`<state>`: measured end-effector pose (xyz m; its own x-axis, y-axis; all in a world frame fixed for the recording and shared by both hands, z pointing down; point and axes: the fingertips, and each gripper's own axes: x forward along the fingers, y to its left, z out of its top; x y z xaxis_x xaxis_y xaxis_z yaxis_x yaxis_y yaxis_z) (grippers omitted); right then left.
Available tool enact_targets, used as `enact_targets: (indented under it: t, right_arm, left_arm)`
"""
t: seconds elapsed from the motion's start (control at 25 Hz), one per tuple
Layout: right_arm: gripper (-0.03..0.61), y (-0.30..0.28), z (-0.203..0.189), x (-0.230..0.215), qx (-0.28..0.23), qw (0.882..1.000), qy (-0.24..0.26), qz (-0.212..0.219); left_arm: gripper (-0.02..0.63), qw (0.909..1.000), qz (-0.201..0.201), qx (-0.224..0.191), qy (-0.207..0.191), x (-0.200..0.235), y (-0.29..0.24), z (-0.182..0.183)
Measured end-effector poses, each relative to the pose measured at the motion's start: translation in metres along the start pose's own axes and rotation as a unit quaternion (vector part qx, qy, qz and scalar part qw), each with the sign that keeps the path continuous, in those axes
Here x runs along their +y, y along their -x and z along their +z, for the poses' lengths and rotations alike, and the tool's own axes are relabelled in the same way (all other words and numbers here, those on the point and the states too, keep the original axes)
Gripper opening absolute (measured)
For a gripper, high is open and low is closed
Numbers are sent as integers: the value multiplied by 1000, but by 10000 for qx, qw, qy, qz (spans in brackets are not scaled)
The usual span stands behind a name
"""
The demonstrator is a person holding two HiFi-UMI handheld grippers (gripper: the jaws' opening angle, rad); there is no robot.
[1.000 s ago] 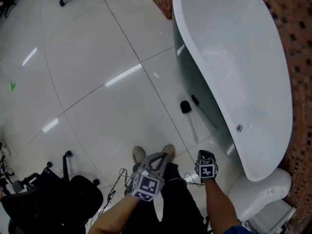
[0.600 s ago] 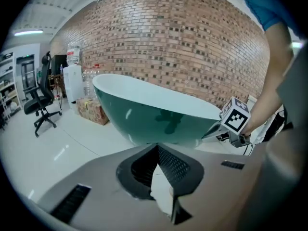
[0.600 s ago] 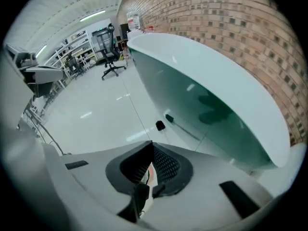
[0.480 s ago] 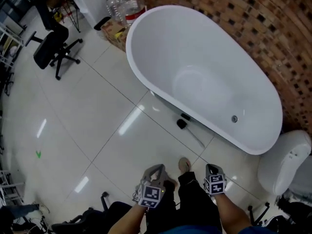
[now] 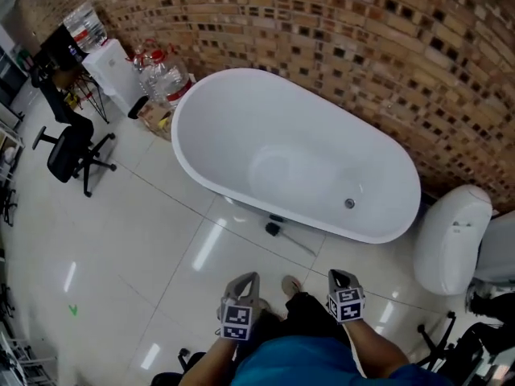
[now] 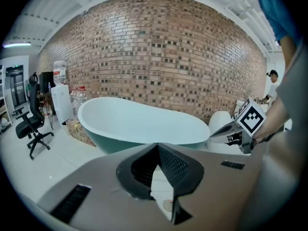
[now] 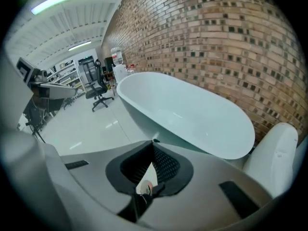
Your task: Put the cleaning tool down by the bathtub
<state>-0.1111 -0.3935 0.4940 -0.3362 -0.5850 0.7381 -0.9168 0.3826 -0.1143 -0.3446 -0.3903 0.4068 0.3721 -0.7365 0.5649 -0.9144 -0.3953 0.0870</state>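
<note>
The cleaning tool [image 5: 275, 230], a brush with a black head and a thin pale handle, lies on the tiled floor right against the near side of the white bathtub [image 5: 306, 151]. Neither gripper touches it. My left gripper [image 5: 247, 278] and right gripper [image 5: 336, 275] hang side by side at the bottom of the head view, well above the floor and short of the brush. In the left gripper view my left gripper [image 6: 157, 146] has its jaws together with nothing between them. My right gripper [image 7: 153, 143] is likewise shut and empty. Both point toward the bathtub [image 6: 139, 121] [image 7: 192, 114].
A white toilet [image 5: 451, 236] stands right of the tub. Large water bottles [image 5: 165, 79] and a white dispenser [image 5: 113, 71] sit at the tub's left end by the brick wall [image 5: 338, 39]. An office chair [image 5: 68, 155] stands further left. My shoe [image 5: 291, 285] shows between the grippers.
Both grippers have risen away from the floor, still shut and empty. The head view has lifted, so the whole tub and brick wall now show. The brush stays by the tub.
</note>
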Motion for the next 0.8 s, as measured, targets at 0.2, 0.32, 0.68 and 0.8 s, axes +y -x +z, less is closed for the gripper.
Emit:
enact_targets:
  t: [0.2, 0.32, 0.68, 0.8]
  right_arm:
    - [4, 71, 53, -21, -912, 9934, -540, -430]
    - [3, 110, 83, -7, -1397, 9870, -657, -437]
    - [4, 246, 149, 46, -2877, 9513, -585, -944]
    - [4, 290, 162, 60, -3234, 9380, -634, -1078]
  left_arm:
    - [-3, 9990, -194, -410, 56, -18, 28, 58]
    - [-3, 9967, -385, -677, -225, -24, 53, 94]
    - [-3, 9846, -955, -1356, -559, -51, 121, 141]
    - [-3, 9792, -1096, -1518, -784, -68, 140, 152]
